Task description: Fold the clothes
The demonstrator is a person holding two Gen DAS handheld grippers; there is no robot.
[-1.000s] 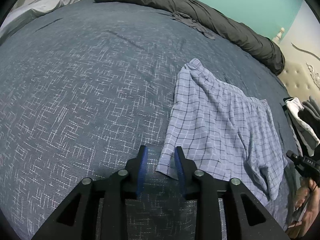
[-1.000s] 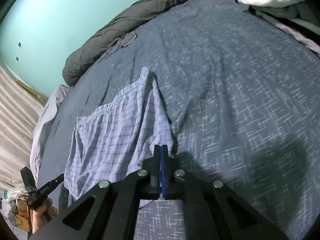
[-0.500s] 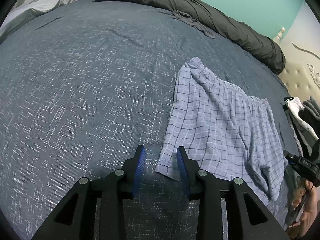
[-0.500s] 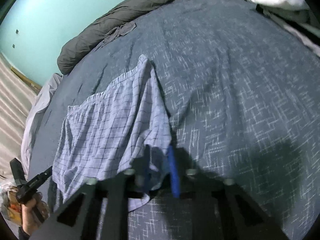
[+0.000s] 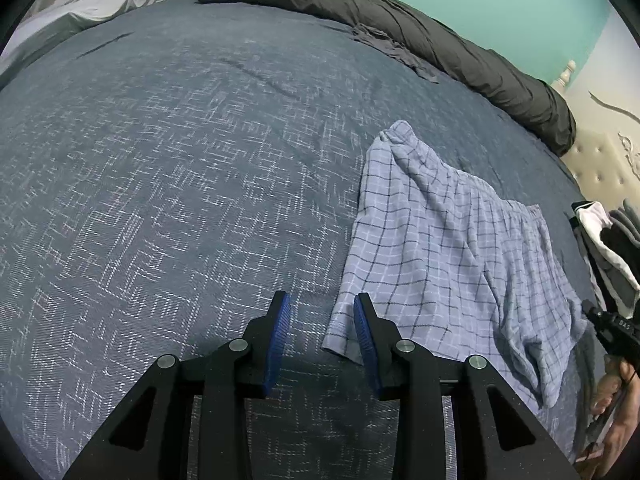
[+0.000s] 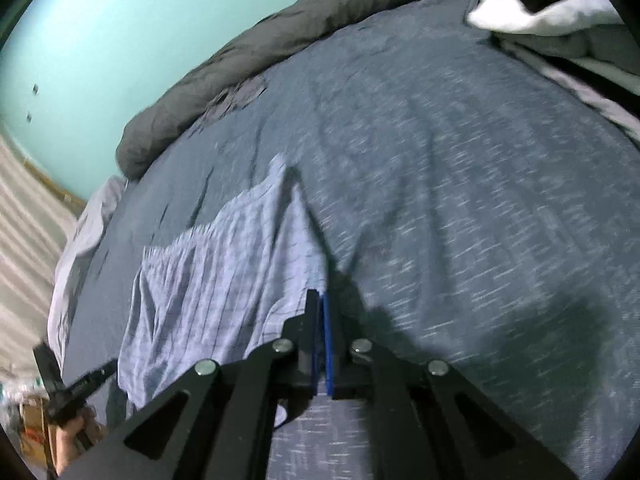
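Light blue plaid shorts (image 5: 440,256) lie spread on the dark blue bedspread (image 5: 160,160). My left gripper (image 5: 322,306) hovers open over the bedspread at the shorts' near left corner. That hem corner lies just below its right pad (image 5: 362,332), and the pads press on nothing. In the right wrist view, which is blurred, the shorts (image 6: 224,272) reach up to my right gripper (image 6: 320,296). Its jaws are closing tight on the edge of the right leg, and a ridge of cloth runs from the tips towards the waistband.
A rolled dark grey duvet (image 5: 440,40) lines the far edge of the bed. A pile of white and black clothes (image 6: 540,0) sits at the right. A beige tufted headboard (image 5: 592,168) stands behind it. Light grey sheets (image 5: 80,12) lie at the far left.
The right gripper's jaws parted slightly half a second ago and are together again on the shorts' edge. The left gripper has stayed where it was, open.
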